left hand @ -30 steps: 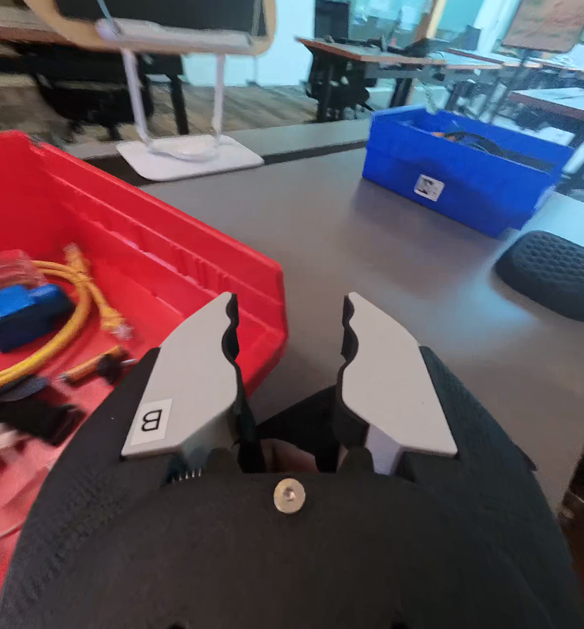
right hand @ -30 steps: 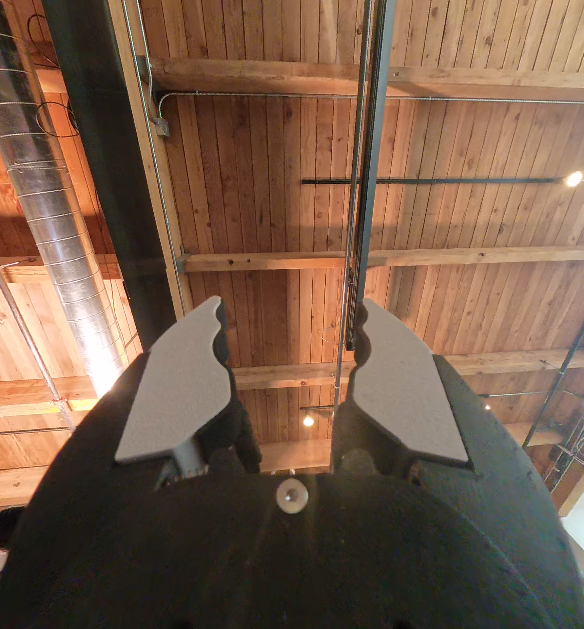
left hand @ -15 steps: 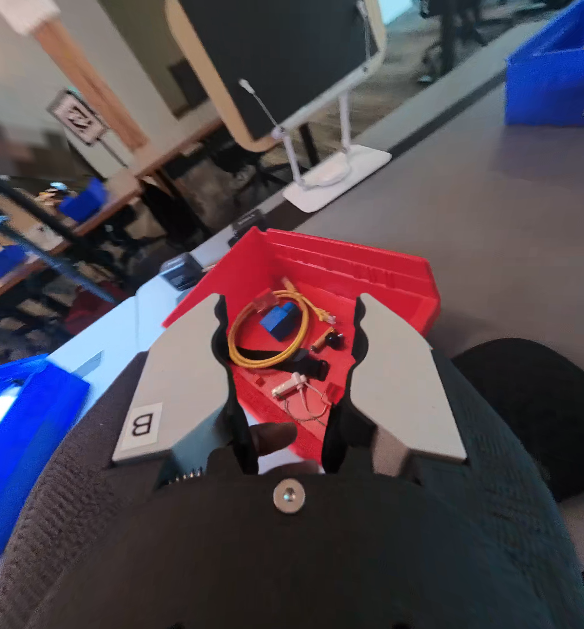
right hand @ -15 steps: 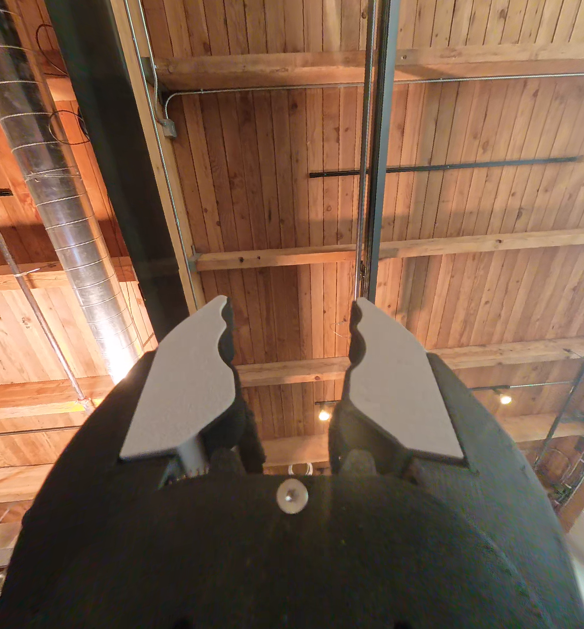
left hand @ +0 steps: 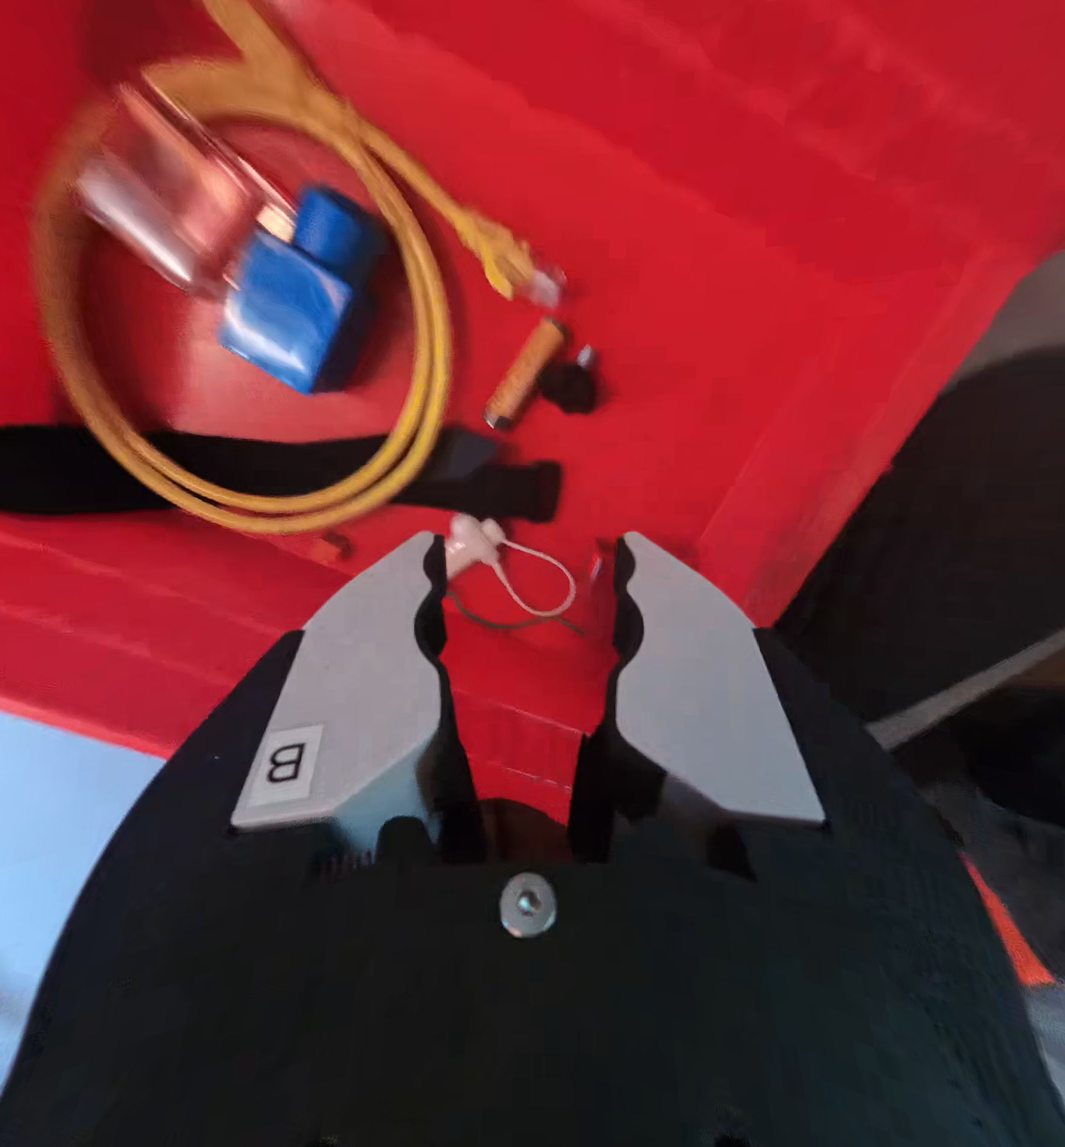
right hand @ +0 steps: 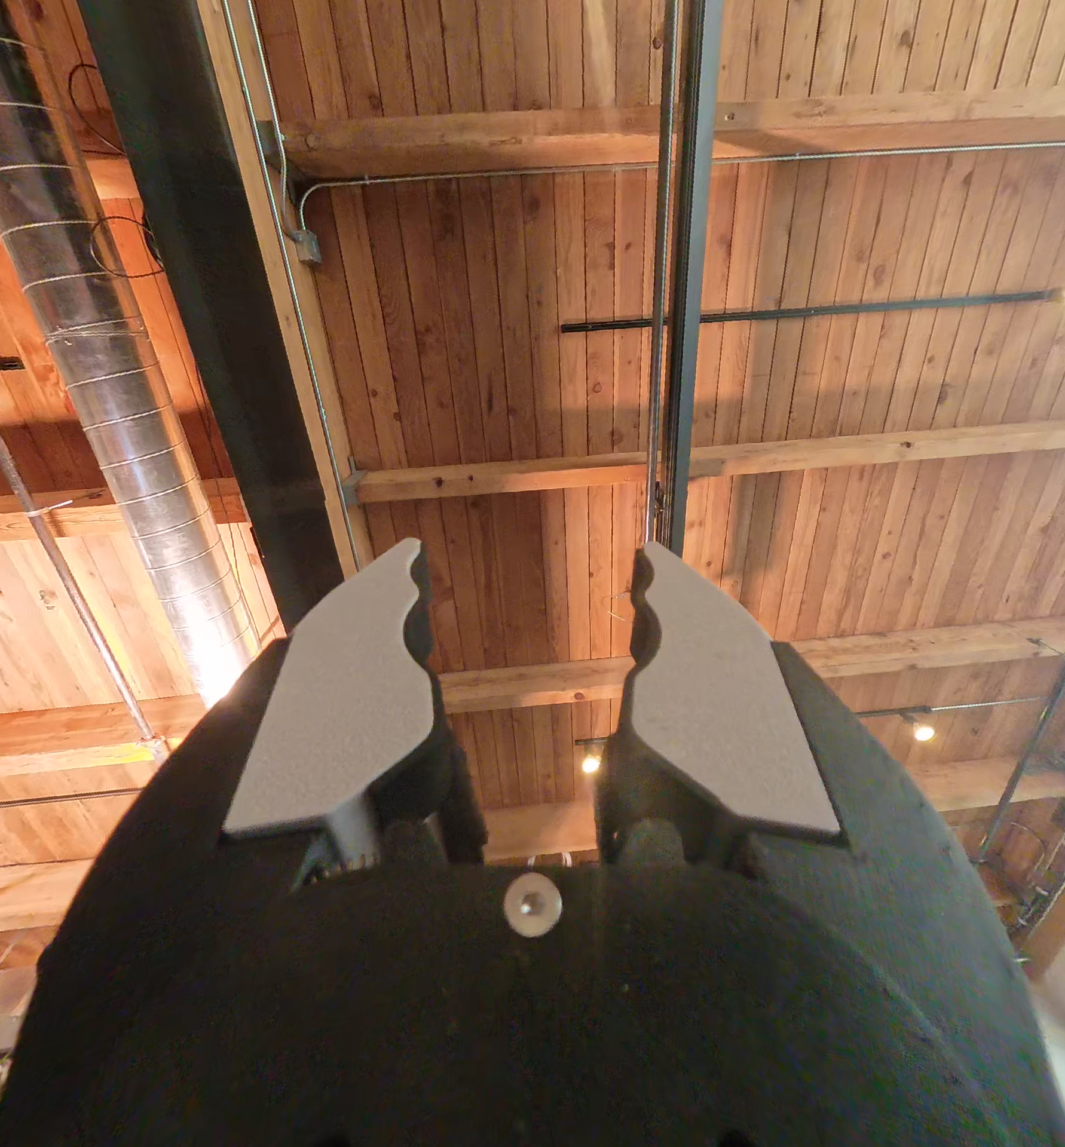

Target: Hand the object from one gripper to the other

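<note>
My left gripper is open and empty, pointing down into a red bin. Just past its fingertips lies a small white loop tag. Farther in lie a coiled yellow cable, a blue block with a clear plastic piece, a black strap, an orange cylinder and a small black knob. My right gripper is open and empty and points straight up at a wooden ceiling; no task object shows in the right wrist view.
A black textured pad lies right of the bin on the grey table. A pale surface shows at the lower left. Above the right gripper run a silver duct and a black beam. Left tips to right tips: about 75 cm. The small black knob is about 7 cm from my left fingertips. The orange cylinder is about 7 cm from my left fingertips. The blue block lies around 8 cm away from my left fingertips.
My left gripper has swung from facing across the table to looking down into the red bin and has come much closer to its contents. The right gripper has barely shifted, still pointing at the ceiling.
</note>
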{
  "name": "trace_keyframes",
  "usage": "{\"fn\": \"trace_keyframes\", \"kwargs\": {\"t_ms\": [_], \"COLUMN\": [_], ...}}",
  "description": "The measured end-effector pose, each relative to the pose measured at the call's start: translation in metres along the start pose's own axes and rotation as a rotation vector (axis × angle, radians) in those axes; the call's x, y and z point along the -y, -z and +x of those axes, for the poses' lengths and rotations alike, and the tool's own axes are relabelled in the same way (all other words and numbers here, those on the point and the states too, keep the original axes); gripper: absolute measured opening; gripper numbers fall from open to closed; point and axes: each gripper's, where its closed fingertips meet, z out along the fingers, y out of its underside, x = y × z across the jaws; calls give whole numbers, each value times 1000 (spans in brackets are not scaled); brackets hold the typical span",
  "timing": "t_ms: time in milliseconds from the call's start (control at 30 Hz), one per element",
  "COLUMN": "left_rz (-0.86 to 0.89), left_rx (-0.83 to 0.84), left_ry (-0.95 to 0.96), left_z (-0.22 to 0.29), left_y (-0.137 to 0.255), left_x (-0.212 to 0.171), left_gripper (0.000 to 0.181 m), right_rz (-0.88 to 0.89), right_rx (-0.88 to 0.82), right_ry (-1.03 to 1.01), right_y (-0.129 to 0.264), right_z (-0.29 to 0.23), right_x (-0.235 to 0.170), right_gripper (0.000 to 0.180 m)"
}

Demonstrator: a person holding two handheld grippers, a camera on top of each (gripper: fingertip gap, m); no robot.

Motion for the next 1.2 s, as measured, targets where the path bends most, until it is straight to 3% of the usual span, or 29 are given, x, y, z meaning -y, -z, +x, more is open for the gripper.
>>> {"fn": "trace_keyframes", "kwargs": {"t_ms": [133,367,500,600,700,1033,1200], "left_rz": [-118,-176,-149,-100,48,438,675], "left_rx": [118,121,136,128,125,318,256], "left_ry": [165,266,289,277,266,207,17], "left_z": [-4,-4,-10,-8,-4,-4,48], "left_y": [-25,-62,-61,-52,-16,155,200], "left_x": [-5,-9,-11,-7,8,32,62], "left_gripper": [54,58,25,22,21,21,22], "right_rz": [15,38,31,30,29,-79,-274], "right_rx": [-15,-4,-7,-6,-1,96,269], "right_ry": [-21,13,10,15,16,-84,-298], "right_y": [1,2,3,4,4,2,2], "right_z": [5,3,4,4,2,-33,-78], "right_x": [6,16,14,14,13,-15,-52], "right_gripper": [62,61,61,61,61,56,46]}}
